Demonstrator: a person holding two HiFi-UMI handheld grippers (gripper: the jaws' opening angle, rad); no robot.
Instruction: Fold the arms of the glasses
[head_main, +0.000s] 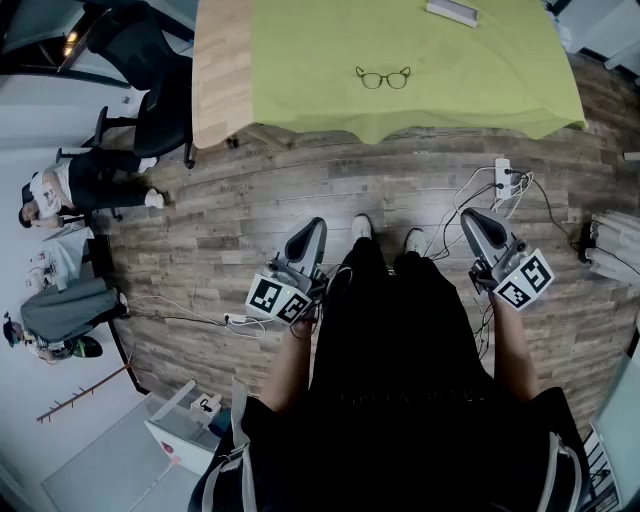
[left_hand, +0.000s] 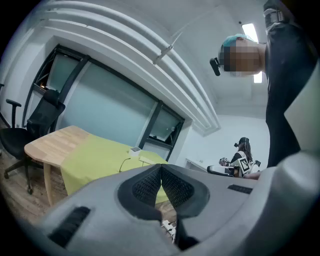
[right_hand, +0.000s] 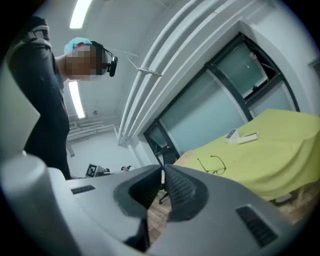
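Note:
The glasses (head_main: 383, 77) lie with arms unfolded on the yellow-green cloth (head_main: 480, 80) that covers the table, far ahead of me. I hold both grippers low at my hips, above the wooden floor, well short of the table. My left gripper (head_main: 307, 232) is shut with nothing between its pads. My right gripper (head_main: 478, 222) is also shut and empty. In the right gripper view the glasses (right_hand: 212, 165) show on the cloth beyond the closed right gripper (right_hand: 163, 169). In the left gripper view the left gripper (left_hand: 160, 168) has its pads meeting, and the glasses (left_hand: 123, 163) are a thin loop on the cloth.
A white box (head_main: 452, 10) rests at the table's far edge. A black office chair (head_main: 150, 90) stands left of the table. A power strip (head_main: 503, 178) with cables lies on the floor at right, more cables (head_main: 200, 315) at left. Two people (head_main: 60, 190) are at the far left.

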